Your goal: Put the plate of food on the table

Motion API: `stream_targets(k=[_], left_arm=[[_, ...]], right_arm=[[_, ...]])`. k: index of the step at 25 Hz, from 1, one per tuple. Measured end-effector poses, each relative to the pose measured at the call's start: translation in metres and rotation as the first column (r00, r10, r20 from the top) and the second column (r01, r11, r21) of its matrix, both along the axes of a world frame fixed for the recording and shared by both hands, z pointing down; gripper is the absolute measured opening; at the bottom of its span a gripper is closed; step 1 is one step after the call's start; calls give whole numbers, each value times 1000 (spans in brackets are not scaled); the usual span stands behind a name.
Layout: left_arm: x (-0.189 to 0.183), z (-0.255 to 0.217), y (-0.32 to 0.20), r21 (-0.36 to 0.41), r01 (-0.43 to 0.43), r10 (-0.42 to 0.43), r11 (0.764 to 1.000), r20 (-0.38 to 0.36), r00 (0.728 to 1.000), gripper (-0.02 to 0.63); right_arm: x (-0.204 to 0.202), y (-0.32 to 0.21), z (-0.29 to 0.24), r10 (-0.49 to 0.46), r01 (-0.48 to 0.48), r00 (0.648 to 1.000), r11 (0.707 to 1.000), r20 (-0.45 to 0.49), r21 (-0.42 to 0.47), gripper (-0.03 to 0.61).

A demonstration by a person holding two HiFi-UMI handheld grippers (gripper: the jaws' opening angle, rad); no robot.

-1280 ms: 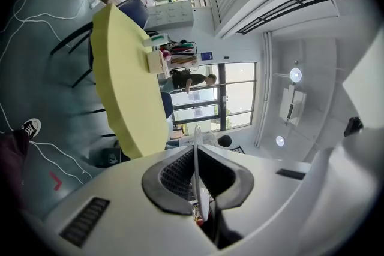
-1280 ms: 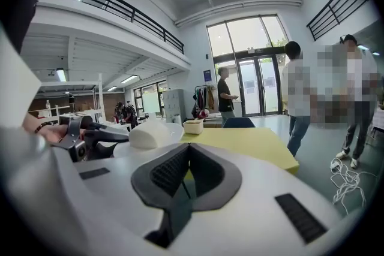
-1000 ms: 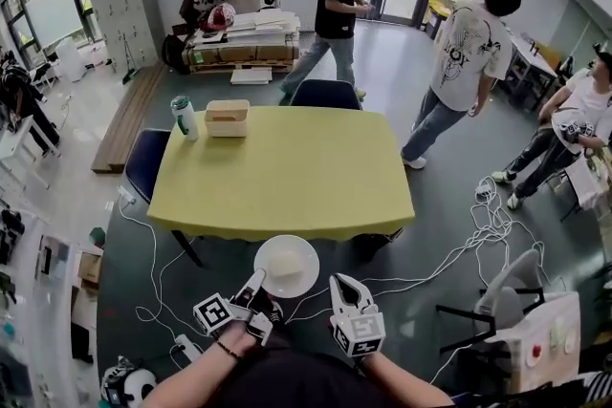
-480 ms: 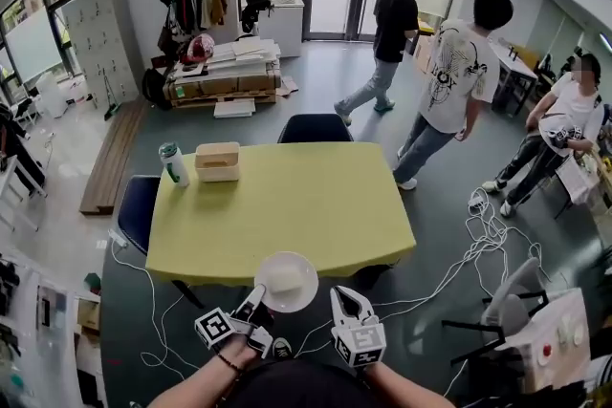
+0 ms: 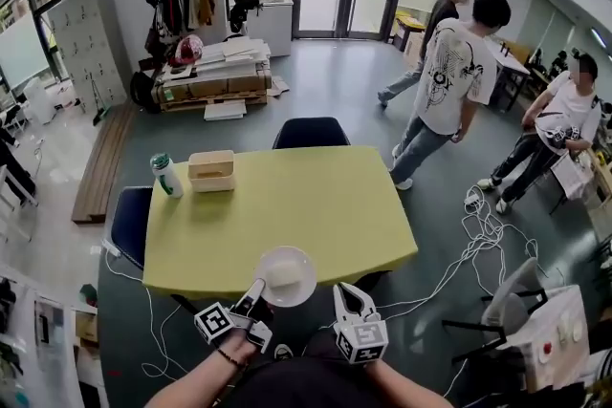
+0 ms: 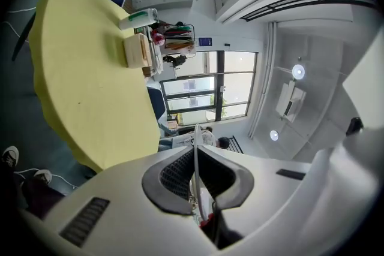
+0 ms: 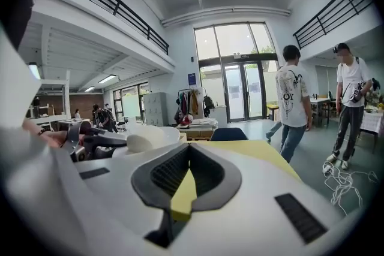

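Since a sec ago I've brought the round white plate [image 5: 305,264] fwd: it was short of the yellow-clothed surface [image 5: 287,201], now it's over that surface's near edge. L gripper [image 5: 256,291] has its jaws clamped on the plate's near rim, w/ a pale food mound [image 5: 283,277] on top. R gripper [image 5: 352,293] is just beside it, jaws together, nothing between them.

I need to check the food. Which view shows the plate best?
Head view: the whole plate and food from above. Left gripper view shows only its rim edge-on between the jaws; right gripper view, its side, partly hidden.
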State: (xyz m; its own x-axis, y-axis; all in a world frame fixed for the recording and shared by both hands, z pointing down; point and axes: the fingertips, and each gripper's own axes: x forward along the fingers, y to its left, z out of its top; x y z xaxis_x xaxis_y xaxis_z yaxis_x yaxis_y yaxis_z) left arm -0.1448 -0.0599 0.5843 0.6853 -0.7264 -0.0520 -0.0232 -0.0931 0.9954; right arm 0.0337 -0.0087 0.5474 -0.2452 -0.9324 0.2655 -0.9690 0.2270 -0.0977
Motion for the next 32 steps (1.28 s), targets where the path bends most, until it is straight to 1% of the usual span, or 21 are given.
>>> stream_targets(k=[5,10,14,18,27,32], left_arm=[[4,7,-29,-16,7,-7,1000,-4,1000,20],[17,11,-68,-6,25,-25,1000,-4,1000,20],[33,9,-101,-5,47,-47,999,10,999,20],[48,9,-134,-11,80,-80,997,0,997,20],[82,22,-191,1,130,-130,992,28,991,20],[87,37,-214,-17,143,-143,990,25,989,20]], right_arm=[[6,-33,-2,-16,16,1000,1000,-3,4,12],[23,-81,3,-43,43,999,999,4,2,12],[37,-124,-6,-82,82,997,996,1,29,12],[53,-159,-7,-119,119,993,993,2,25,12],[85,-224,-3,-195,195,980,981,26,22,12],[83,-254,1,-227,226,973,974,33,16,12]])
